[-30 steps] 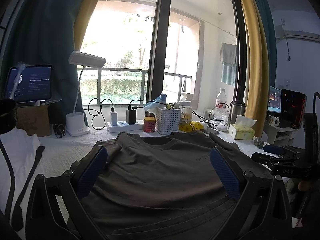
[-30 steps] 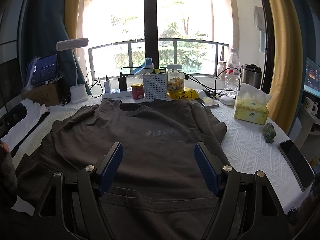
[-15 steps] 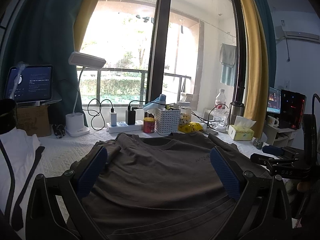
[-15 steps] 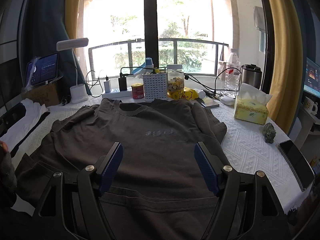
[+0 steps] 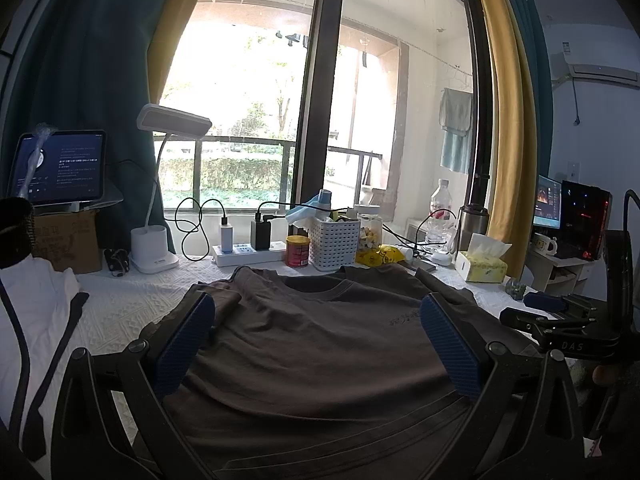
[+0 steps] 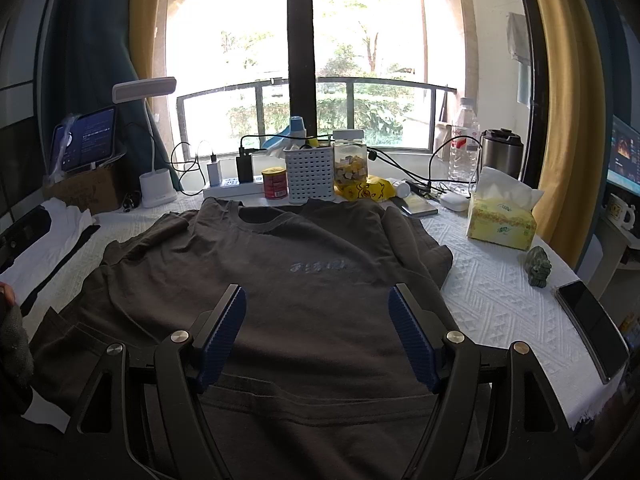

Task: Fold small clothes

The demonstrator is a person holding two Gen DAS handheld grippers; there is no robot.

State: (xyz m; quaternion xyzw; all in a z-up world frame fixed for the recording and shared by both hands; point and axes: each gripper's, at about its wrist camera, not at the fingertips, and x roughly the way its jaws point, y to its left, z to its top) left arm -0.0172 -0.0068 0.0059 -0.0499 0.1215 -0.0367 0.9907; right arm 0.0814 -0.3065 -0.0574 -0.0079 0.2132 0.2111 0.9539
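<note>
I see the dark brown T-shirt (image 6: pixel 320 280) spread front-up on the white-clothed counter (image 6: pixel 500 292), collar toward 12 o'clock, its lower body between my fingers. My right gripper (image 6: pixel 318 336) is spread wide above the hem, holding nothing. My left gripper (image 5: pixel 316 344) is equally wide and empty. Only the right view shows the phone (image 6: pixel 592 328) at 3 o'clock; only the left shows the right gripper's body (image 5: pixel 568 328).

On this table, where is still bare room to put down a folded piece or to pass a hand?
Bare cloth lies right of the brown T-shirt, between the tissue box, the green figurine and the phone. A narrower strip runs between the shirt and the white garment. The window edge behind the white basket is crowded.
</note>
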